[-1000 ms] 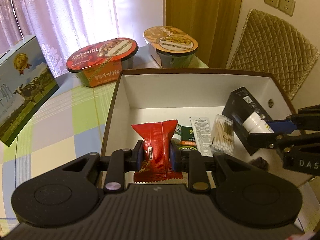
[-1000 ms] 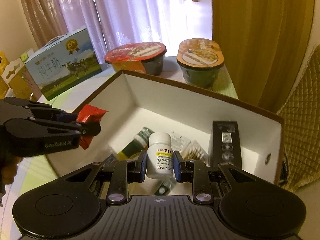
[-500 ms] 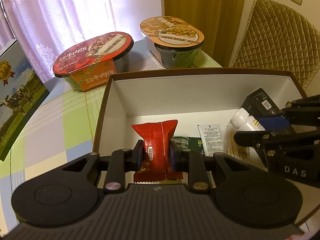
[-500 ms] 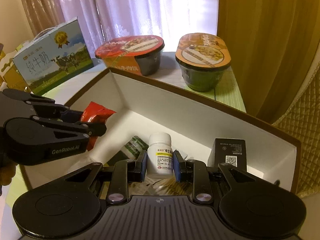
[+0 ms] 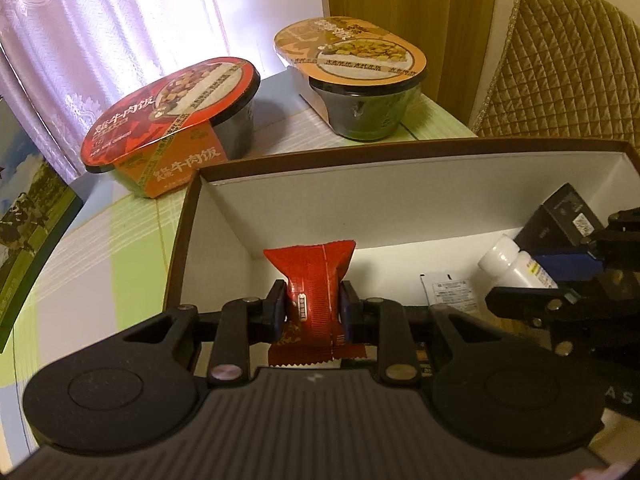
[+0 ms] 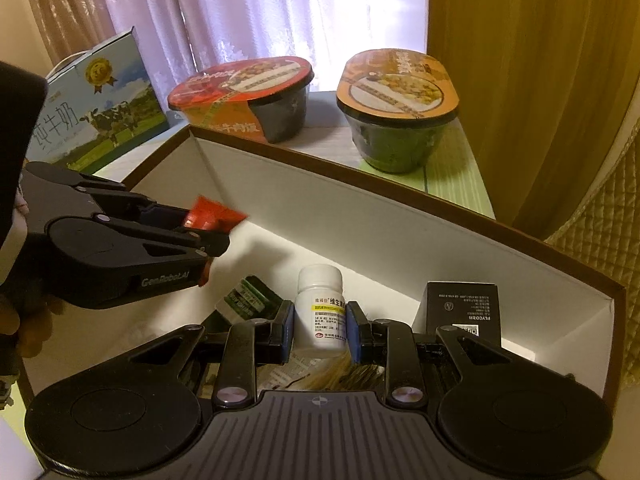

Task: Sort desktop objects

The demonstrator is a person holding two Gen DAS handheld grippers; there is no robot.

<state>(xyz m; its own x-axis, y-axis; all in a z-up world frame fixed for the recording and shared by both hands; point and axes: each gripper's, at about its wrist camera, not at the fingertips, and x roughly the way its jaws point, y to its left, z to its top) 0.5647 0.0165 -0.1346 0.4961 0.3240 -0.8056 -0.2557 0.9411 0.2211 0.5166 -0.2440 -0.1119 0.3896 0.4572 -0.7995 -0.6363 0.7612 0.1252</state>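
My left gripper (image 5: 313, 312) is shut on a red snack packet (image 5: 314, 280), held upright over the left end of the white-lined cardboard box (image 5: 320, 196). From the right wrist view the same left gripper (image 6: 216, 236) shows at the left with the red snack packet (image 6: 212, 216) sticking out of it. A white pill bottle (image 6: 320, 312) stands between the pads of my right gripper (image 6: 320, 330), which is shut on it, low inside the box (image 6: 360, 216). In the left wrist view the right gripper (image 5: 536, 276) carries the pill bottle (image 5: 508, 264) at the right.
Inside the box lie a black carton (image 6: 464, 312), a green packet (image 6: 248, 300), a white sachet (image 5: 448, 292) and cotton swabs (image 6: 336, 372). Behind it stand a red-lidded meal bowl (image 5: 172, 104) and an orange-lidded one (image 5: 352, 56). A milk carton (image 6: 96, 108) is at the left, a quilted chair (image 5: 560, 64) at the right.
Both grippers have moved forward and down into the box, each keeping its object. The left one has shifted furthest, toward the box's far left corner.
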